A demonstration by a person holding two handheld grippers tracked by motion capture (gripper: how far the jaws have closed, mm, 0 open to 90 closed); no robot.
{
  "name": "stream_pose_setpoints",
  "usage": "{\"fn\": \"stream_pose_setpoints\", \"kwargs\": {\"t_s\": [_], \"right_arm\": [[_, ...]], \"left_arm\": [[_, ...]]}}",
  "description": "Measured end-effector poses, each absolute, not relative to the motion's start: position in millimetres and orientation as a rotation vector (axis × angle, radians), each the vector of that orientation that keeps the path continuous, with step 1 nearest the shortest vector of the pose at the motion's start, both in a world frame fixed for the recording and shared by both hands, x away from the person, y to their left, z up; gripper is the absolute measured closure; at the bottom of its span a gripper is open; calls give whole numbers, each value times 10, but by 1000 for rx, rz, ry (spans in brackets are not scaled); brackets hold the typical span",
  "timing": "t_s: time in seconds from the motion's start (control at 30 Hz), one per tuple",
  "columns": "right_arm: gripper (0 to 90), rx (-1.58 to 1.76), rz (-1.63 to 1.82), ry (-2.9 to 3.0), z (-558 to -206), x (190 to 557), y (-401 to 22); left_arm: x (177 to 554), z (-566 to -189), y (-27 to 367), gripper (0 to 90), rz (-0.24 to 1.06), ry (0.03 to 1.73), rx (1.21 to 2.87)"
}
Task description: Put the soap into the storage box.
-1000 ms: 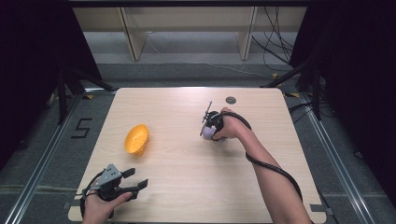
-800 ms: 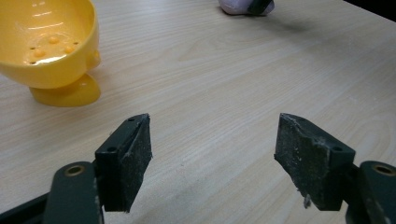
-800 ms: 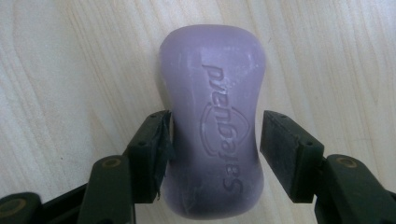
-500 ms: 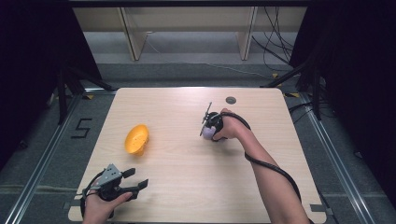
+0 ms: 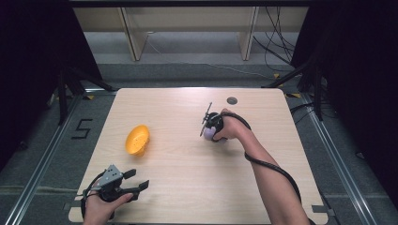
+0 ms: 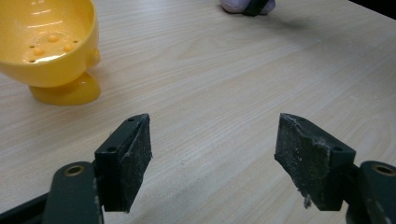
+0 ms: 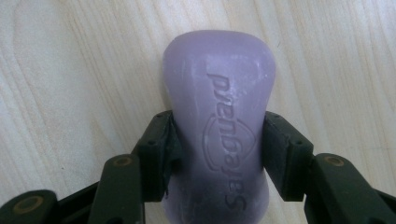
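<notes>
On the far right part of the pale wooden table (image 5: 187, 187), the right gripper (image 7: 218, 140) points steeply down with its two black jaws pressed against the waisted sides of a lilac, rounded bar of soap with an embossed brand mark (image 7: 218, 116). In the right gripper view the bar looks to lie flat on the wood, its rounded end sticking out past the jaws. In the high view the same gripper (image 5: 210, 127) sits well apart from the yellow plastic dish with small holes in its bowl (image 5: 137, 139), which rests tilted on its stubby feet at the left middle of the table.

The left gripper (image 5: 133, 184) rests at the near left edge in the person's hand, its jaws spread wide and empty; the left gripper view shows only bare wood between them, with the yellow dish (image 6: 49, 46) ahead and to its left.

The main risk, as I judge it, is the grip itself. Soap is smooth and waxy, and the jaws hold it at the narrow waist near one end, so the heavier free end could swing down or the bar could squirt out if it is lifted fast or squeezed harder. A hard pinch could also dent it. If the bar is meant for the dish, that light, tilted dish could tip or skid when the soap lands on its rim.
</notes>
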State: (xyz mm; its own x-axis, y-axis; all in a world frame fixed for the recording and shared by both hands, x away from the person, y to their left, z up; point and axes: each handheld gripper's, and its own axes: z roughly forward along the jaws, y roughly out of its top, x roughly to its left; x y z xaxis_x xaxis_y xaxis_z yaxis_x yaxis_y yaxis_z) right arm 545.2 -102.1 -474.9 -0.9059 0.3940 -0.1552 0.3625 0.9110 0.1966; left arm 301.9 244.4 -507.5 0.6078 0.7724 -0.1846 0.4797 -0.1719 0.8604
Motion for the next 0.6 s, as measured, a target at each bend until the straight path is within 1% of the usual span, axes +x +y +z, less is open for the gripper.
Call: {"fn": "stream_pose_setpoints", "kwargs": {"t_s": [0.43,0.6], "right_arm": [[500,581,266,2867,-4753,5434,-1021],[501,502,253,2854,-4754,5445,-1036]], "left_arm": [[3021,-5071,2447,261,376,1007,1836],[3021,-5071,2449,261,376,1008,1837]]}}
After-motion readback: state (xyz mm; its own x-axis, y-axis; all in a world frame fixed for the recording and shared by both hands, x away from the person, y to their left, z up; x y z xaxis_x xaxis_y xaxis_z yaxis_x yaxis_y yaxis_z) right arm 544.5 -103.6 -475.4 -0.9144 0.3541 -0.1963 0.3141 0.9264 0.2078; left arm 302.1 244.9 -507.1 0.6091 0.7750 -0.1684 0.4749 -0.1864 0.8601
